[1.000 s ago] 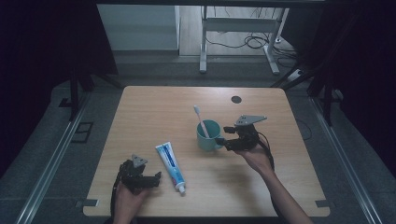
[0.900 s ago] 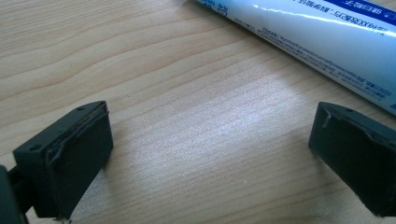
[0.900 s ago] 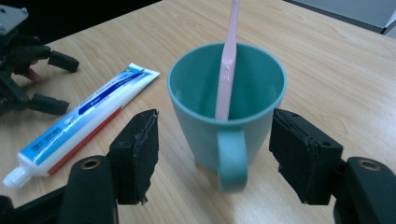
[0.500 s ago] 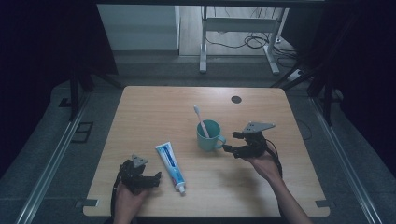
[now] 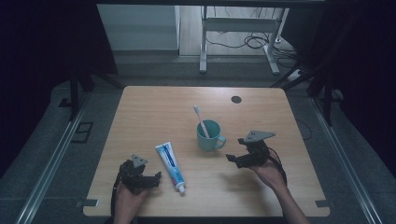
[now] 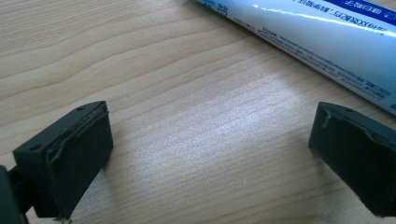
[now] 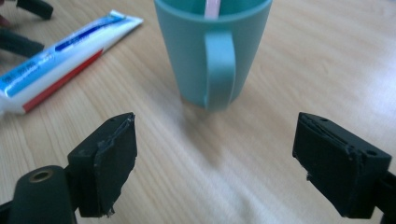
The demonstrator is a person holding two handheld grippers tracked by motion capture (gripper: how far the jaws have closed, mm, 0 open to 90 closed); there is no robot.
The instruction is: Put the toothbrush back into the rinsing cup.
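A teal mug (image 5: 208,135) stands near the table's middle with a white toothbrush (image 5: 201,119) leaning in it. Its handle (image 7: 219,70) faces my right gripper (image 5: 235,157), which hovers open a short way to the mug's right with nothing between its jaws. A blue and white toothpaste tube (image 5: 170,166) lies flat left of the mug, cap toward the front edge. My left gripper (image 5: 154,178) rests open on the wood just left of the tube (image 6: 327,37), jaws spread wide and holding nothing.
A small dark round hole (image 5: 236,99) sits in the wooden table (image 5: 154,107) near the far right. Beyond the far edge stand a metal frame and cables on the floor (image 5: 243,42). Dark curtains flank both sides.
My right gripper has drawn back from the mug toward the front right and lifted slightly. The left gripper has stayed put.
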